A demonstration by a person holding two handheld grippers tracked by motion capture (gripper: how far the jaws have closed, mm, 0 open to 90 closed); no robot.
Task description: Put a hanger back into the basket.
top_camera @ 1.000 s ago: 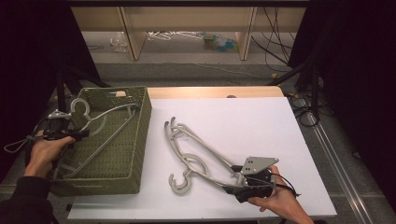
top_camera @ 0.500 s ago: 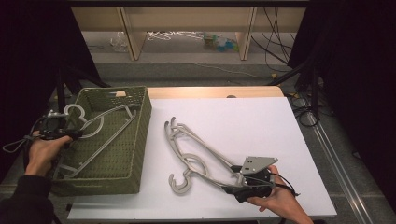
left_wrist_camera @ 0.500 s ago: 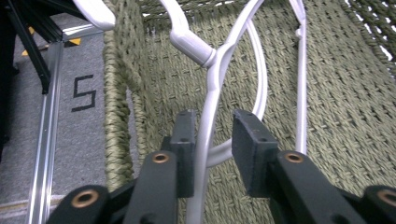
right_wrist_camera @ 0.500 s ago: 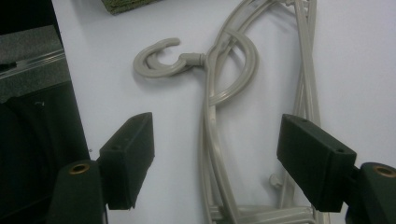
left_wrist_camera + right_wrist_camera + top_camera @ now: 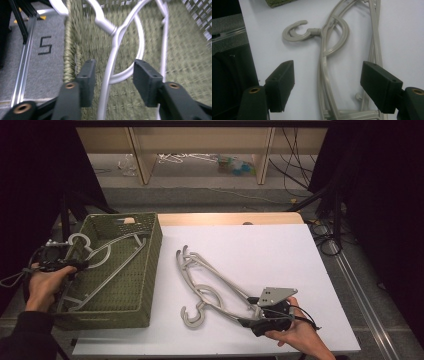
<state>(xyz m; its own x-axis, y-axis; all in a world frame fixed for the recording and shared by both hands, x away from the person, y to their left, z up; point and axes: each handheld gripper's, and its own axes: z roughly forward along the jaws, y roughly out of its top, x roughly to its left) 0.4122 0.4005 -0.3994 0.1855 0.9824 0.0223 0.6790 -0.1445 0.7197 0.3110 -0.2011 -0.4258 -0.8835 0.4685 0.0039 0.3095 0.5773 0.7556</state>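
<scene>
A pale grey hanger (image 5: 107, 252) lies slanted in the green woven basket (image 5: 120, 312), its hook over the left rim. My left gripper (image 5: 80, 265) is at that rim. In the left gripper view its jaws have just been opening; the left gripper (image 5: 112, 70) straddles the hanger's arm (image 5: 116, 32) and the pads stand off it. Beige hangers (image 5: 222, 281) lie stacked on the white table (image 5: 280, 255). My right gripper (image 5: 248, 311) rests at their near end. In the right gripper view the right gripper (image 5: 328, 80) is open wide, with the hangers (image 5: 324, 65) between the jaws, untouched.
The basket fills the table's left end, its woven floor (image 5: 185, 62) under the hanger. A wooden shelf (image 5: 140, 160) stands beyond the table with clutter on the floor. Cables (image 5: 325, 230) and black stands flank the right side. Grey floor with a "5" mark (image 5: 45, 45) lies left of the basket.
The left gripper's jaws have opened off the hanger, which now rests in the basket with its hook a little nearer the left rim. The right gripper and table hangers have not moved.
</scene>
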